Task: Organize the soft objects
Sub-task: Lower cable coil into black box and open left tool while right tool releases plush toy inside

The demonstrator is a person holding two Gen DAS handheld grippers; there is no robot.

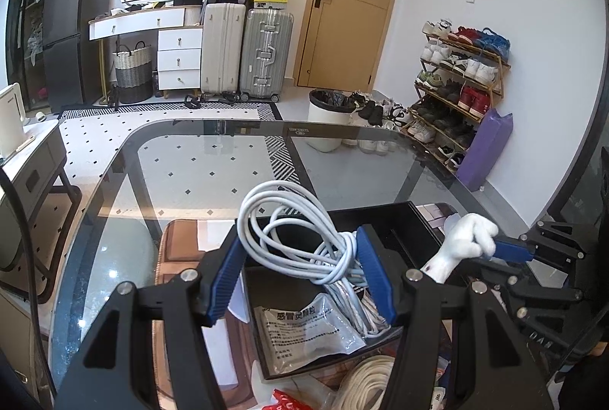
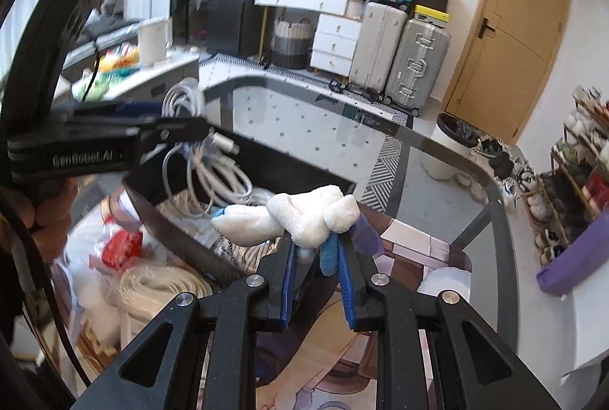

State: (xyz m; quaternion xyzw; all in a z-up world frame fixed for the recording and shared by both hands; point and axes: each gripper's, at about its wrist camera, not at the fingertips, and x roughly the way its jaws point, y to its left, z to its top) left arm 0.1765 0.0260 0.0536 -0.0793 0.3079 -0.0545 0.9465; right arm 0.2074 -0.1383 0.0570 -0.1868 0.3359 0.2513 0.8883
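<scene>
My left gripper [image 1: 300,250] is shut on a coiled white cable [image 1: 300,220] and holds it over a black tray [image 1: 384,220] on the glass table. The cable also shows in the right wrist view [image 2: 213,159], hanging from the left gripper [image 2: 179,121]. My right gripper [image 2: 319,235] is shut on a white plush toy [image 2: 300,216] with blue parts, held beside the tray's [image 2: 289,166] right edge. The plush [image 1: 464,242] also shows in the left wrist view. A silver medicine pouch [image 1: 304,330] lies in the tray.
A glass table [image 1: 182,181] carries the tray. Under or beside it lie a white rope coil [image 1: 365,383] and a red packet [image 2: 121,246]. Beyond stand suitcases [image 1: 243,52], a bin [image 1: 327,117], a shoe rack [image 1: 456,86] and a side table [image 1: 34,162].
</scene>
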